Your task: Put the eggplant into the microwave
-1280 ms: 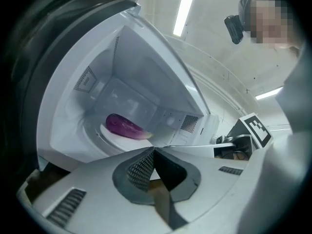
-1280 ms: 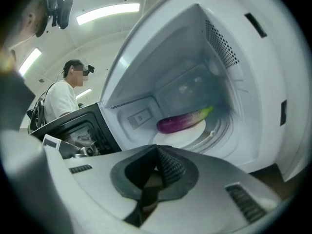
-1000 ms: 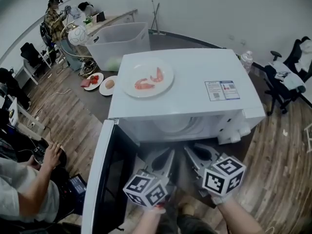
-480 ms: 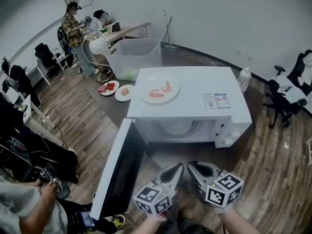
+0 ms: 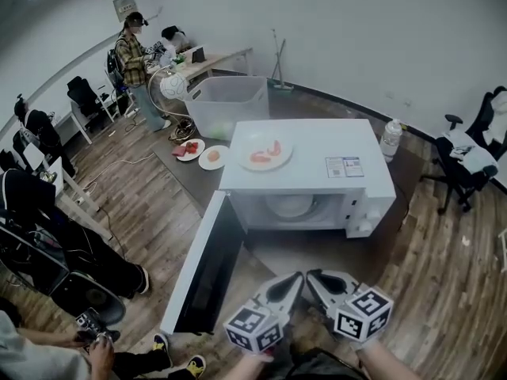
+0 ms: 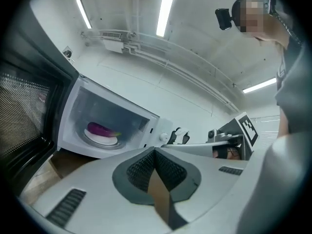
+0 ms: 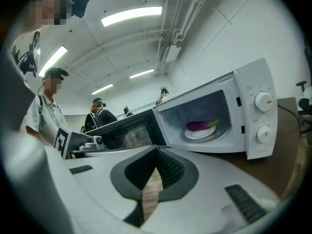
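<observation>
In the microwave, eggplant sits well beyond closed left gripper and right gripper.

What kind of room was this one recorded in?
Probably a lab or office workroom, not a kitchen: the microwave sits on a table among office chairs, a cluttered desk and other people.

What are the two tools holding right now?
Nothing. The left tool and the right tool are both shut and empty. The eggplant lies on a plate inside the microwave.
</observation>
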Tool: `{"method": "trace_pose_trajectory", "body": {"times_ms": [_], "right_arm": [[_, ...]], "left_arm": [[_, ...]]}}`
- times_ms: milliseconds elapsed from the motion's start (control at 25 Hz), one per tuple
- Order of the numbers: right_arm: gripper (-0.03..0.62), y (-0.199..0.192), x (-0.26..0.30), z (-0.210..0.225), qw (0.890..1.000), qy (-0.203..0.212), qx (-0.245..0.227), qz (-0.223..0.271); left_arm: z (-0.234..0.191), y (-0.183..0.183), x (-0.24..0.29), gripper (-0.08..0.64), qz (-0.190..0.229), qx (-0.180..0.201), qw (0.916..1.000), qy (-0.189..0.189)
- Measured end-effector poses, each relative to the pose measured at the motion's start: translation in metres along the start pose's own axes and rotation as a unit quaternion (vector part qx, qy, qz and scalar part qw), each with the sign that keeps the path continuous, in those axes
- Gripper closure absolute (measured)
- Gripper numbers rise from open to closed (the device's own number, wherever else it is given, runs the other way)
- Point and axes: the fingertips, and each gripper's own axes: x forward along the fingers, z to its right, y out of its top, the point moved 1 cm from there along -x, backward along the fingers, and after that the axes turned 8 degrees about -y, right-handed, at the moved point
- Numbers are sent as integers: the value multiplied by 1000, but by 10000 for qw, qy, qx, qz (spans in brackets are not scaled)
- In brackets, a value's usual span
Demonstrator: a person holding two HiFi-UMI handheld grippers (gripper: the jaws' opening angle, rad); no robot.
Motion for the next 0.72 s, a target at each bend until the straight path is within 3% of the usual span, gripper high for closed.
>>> {"method": "trace_pose_trajectory", "body": {"times_ms": [720], "right_arm": [[594, -10, -43, -28, 9995, 288, 0, -88]], "left_arm": [[38, 6, -23, 560, 54, 271, 9996, -6]]}}
